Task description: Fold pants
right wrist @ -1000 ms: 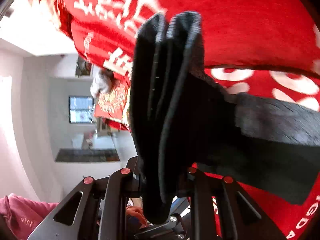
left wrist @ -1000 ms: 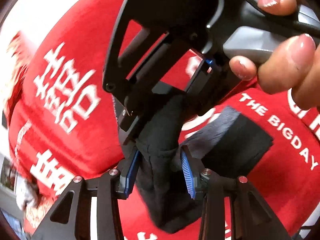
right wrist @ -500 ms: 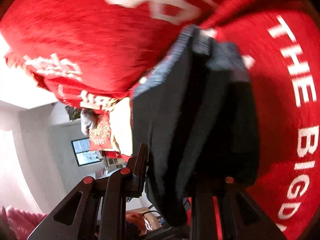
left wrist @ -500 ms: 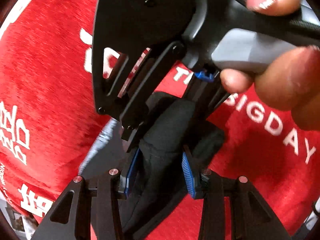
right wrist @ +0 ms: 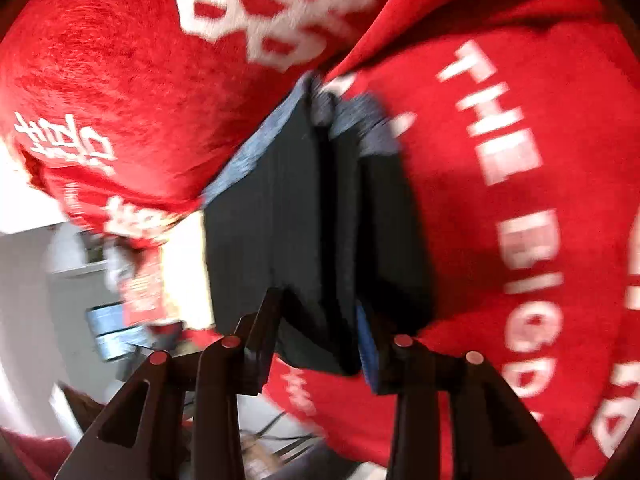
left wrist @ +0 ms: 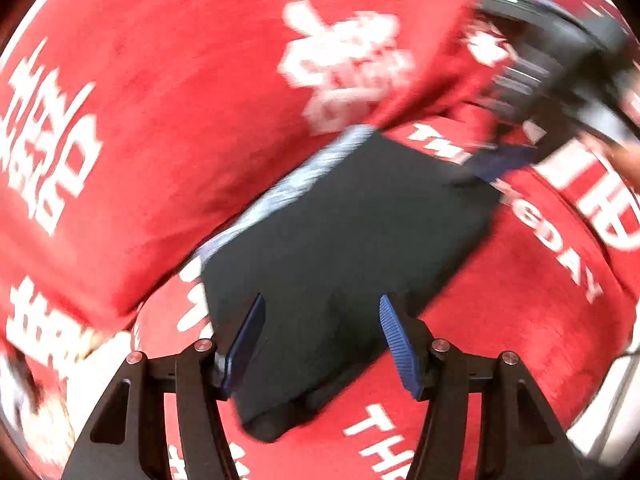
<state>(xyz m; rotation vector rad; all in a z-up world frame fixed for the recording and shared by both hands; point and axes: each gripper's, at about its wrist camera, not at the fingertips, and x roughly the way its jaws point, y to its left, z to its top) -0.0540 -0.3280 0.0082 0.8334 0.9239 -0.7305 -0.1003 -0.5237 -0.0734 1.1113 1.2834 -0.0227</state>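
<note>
Tool tips first: the left tool (left wrist: 322, 344) is spreading its blue pads (left wrist: 396, 344), and they are standing clear of the cloth on both sides, with the near end of the folded pants (left wrist: 344, 248) lying between and beneath them but not pinched. The right tool (right wrist: 320, 332) is also opening; in its own view the thick folded edge of the pants (right wrist: 312, 216) is sitting between its two fingers, the dark cloth reaching down past the blue pad (right wrist: 366, 344), and whether that pad is touching the fabric I cannot tell (the frame is smeared by motion). From the left view the right tool (left wrist: 560, 76) is showing as a dark blur at the far corner of the bundle.

Outward from the tools, the pants are lying as a compact dark rectangle, several layers deep, with a lighter greyish band along the long edge away from the tools. The bundle is resting on a red cloth with white lettering (left wrist: 168, 128), which is covering the surface below; what that surface is I cannot say.

Judging by this, the folding itself is looking essentially finished: the garment is already down and stacked flat, and both tools are letting go. What is left seems small, namely pulling both tools clear, and perhaps squaring the slightly ragged far corner.
</note>
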